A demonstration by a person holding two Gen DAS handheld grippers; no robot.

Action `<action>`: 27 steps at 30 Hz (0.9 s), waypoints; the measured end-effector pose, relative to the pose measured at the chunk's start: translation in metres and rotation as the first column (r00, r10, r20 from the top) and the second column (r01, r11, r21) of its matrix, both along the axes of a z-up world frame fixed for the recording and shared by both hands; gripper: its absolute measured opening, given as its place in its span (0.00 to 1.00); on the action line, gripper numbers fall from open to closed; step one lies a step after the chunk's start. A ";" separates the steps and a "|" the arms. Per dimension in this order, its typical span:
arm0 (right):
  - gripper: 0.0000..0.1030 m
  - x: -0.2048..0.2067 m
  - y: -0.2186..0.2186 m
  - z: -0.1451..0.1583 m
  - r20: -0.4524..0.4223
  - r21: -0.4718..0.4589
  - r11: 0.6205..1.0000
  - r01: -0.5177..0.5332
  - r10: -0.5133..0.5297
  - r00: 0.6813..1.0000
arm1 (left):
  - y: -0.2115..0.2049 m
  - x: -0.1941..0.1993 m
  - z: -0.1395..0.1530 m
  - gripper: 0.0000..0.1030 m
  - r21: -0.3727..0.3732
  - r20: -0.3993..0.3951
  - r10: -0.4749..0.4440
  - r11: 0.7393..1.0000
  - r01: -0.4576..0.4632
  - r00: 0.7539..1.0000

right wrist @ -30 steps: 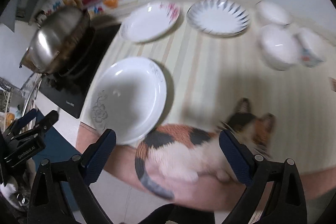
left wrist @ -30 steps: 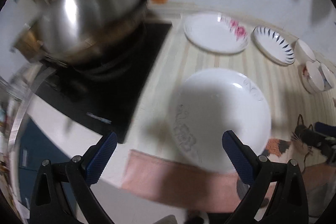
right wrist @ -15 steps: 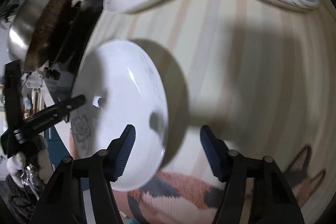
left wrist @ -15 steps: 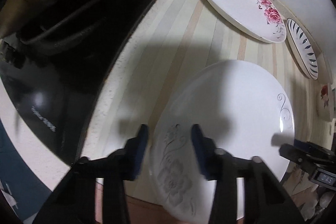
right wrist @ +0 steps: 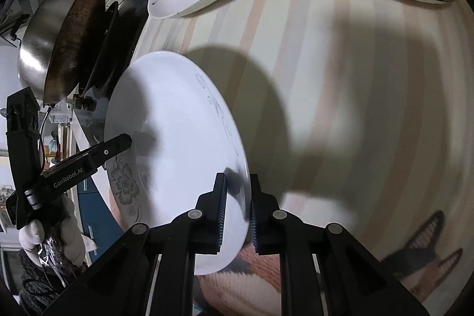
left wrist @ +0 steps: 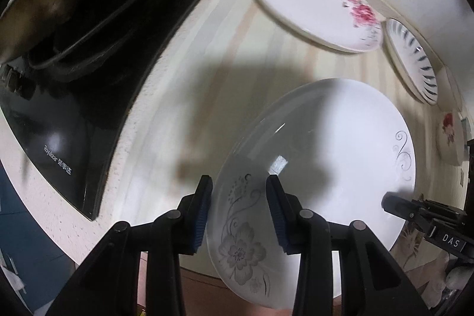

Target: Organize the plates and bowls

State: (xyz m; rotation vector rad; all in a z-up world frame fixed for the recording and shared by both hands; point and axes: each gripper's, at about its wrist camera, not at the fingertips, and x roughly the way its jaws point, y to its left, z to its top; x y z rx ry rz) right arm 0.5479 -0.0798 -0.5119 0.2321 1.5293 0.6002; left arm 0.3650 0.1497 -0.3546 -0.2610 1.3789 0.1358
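The left gripper (left wrist: 239,208) is seen narrowed about the near rim of the grey-flowered plate (left wrist: 326,156), one blue pad outside the rim and one over the well, contact with the glaze not being certain from this view; the right gripper (right wrist: 238,209) is shown with jaws that have just been closing, now pinched on the opposite rim of the same plate (right wrist: 177,138), the edge being held between the pads; the plate is thus taken at two opposed rim points, and is located at the front of the striped countertop (right wrist: 340,64), just beside the black induction hob (left wrist: 89,114) and overhanging a cat-patterned mat (right wrist: 260,283); the plate is judged rigid, glazed and therefore slippery, moderately heavy and breakable, so that hold is best taken on the rim with both pads seated squarely and the plate kept level; outward, a pink-flowered plate (left wrist: 314,5) and a blue-rayed plate (left wrist: 414,61) are laid near the back wall, well apart from the held one; a small bowl with a red flower (left wrist: 450,135) is seen at the right margin; three plates are counted, and one bowl with certainty, further bowls being too marginal to tell; a steel wok (right wrist: 59,43) is set on the hob.
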 end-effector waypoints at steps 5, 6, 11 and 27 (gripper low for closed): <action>0.16 -0.006 -0.038 0.018 -0.003 -0.010 1.000 0.027 -0.027 1.000 | -0.026 0.000 0.014 0.34 -0.008 0.007 -0.054 0.999 0.054 0.999; 0.16 -0.008 -0.046 0.022 0.000 -0.011 0.999 0.034 -0.034 0.999 | -0.029 0.002 0.014 0.34 -0.009 0.006 -0.070 0.998 0.070 0.998; 0.16 -0.019 -0.089 0.039 -0.001 -0.025 0.997 0.072 -0.072 0.997 | -0.062 0.001 0.018 0.34 -0.021 0.002 -0.131 0.991 0.131 0.991; 0.16 -0.052 -0.179 0.004 -0.086 -0.055 0.973 0.222 -0.226 0.970 | -0.128 0.007 -0.003 0.34 -0.034 -0.044 -0.244 0.970 0.242 0.969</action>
